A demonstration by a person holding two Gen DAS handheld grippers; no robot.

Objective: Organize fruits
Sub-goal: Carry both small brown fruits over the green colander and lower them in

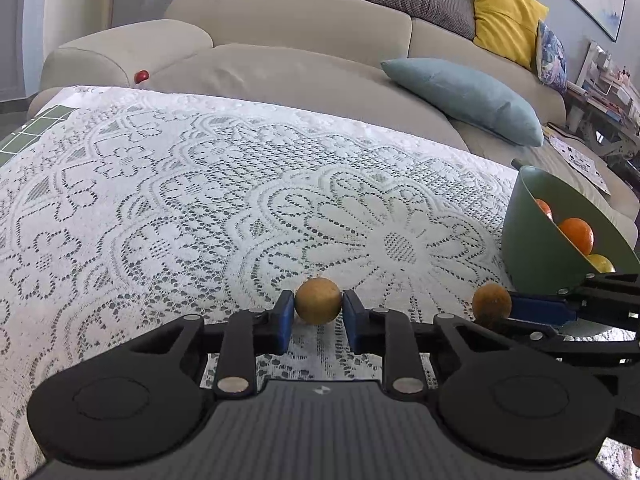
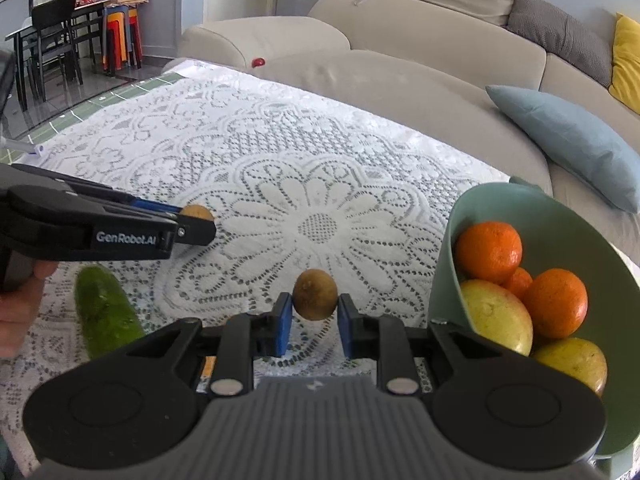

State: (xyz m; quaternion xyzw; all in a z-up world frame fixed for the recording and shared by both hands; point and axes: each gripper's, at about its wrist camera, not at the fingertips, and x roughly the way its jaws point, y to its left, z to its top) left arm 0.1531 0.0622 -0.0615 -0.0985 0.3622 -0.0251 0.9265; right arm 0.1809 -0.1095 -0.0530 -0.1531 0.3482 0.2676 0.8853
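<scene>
Progress check, read left to right. At the far left of the right wrist view a cucumber (image 2: 107,316) lies flat on the lace cloth (image 1: 200,200) covering the desk, loose and outside any container; whether it counts among the fruits to sort I cannot say. Left gripper (image 1: 319,312): blue pads pressed on either side of a small tan-brown fruit (image 1: 319,301), which sits low at the cloth; judged a fresh grasp, lift not yet begun. Right gripper (image 2: 314,314): narrow, clamped on a second small brown fruit (image 2: 315,295), which appears to be held just clear of the cloth, near the rim of the green bowl (image 2: 520,200). The bowl stands at the right edge of the desk and already holds oranges (image 2: 489,251) and yellow-green fruits (image 2: 496,316), so most of the sorting looks done. Remaining, as judged: carry both held fruits into the bowl and let go. One small red round object (image 1: 141,76) rests on the sofa (image 1: 280,72) beyond the desk; too small to identify.
</scene>
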